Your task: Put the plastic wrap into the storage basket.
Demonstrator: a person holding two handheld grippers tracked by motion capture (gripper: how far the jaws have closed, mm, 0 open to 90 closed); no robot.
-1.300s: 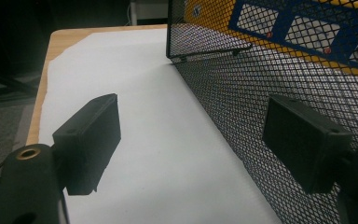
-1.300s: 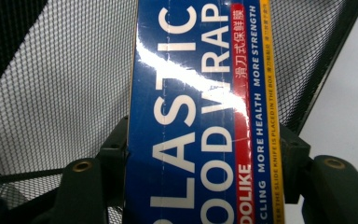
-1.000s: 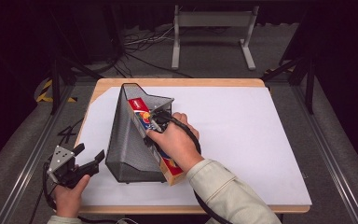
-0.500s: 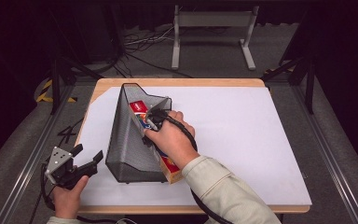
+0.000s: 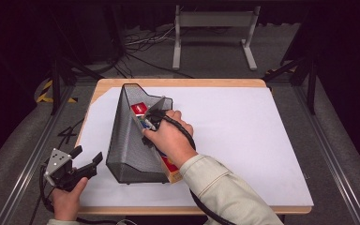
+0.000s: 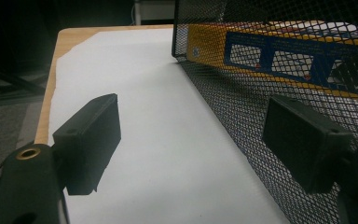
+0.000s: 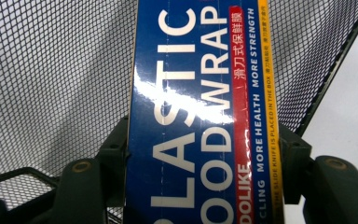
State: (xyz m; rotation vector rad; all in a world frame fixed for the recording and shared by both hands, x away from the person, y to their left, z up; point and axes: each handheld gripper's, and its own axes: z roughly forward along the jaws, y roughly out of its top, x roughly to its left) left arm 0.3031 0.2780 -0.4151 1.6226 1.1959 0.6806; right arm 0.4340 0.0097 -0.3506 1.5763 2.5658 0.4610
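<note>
A long blue and yellow plastic wrap box [image 7: 200, 112] lies lengthwise inside a black wire mesh holder [image 5: 131, 140] on the white sheet. Its red end [image 5: 139, 108] points to the far side and its near end [image 5: 171, 167] sticks out at the holder's front. My right gripper [image 7: 204, 154] is shut on the box, one jaw on each long side, with the hand [image 5: 168, 138] over the holder. My left gripper [image 5: 85, 160] rests open at the table's front left, its jaws beside the holder's mesh wall [image 6: 261, 93], nothing between them.
The wooden table [image 5: 178, 83] carries a white sheet [image 5: 243, 140] with free room to the right of the holder. A metal stand [image 5: 213, 21] and cables lie on the floor beyond the far edge. Rails run along both sides.
The right hand has pushed the box a little deeper into the mesh holder, towards the far end. The left gripper has stayed where it was.
</note>
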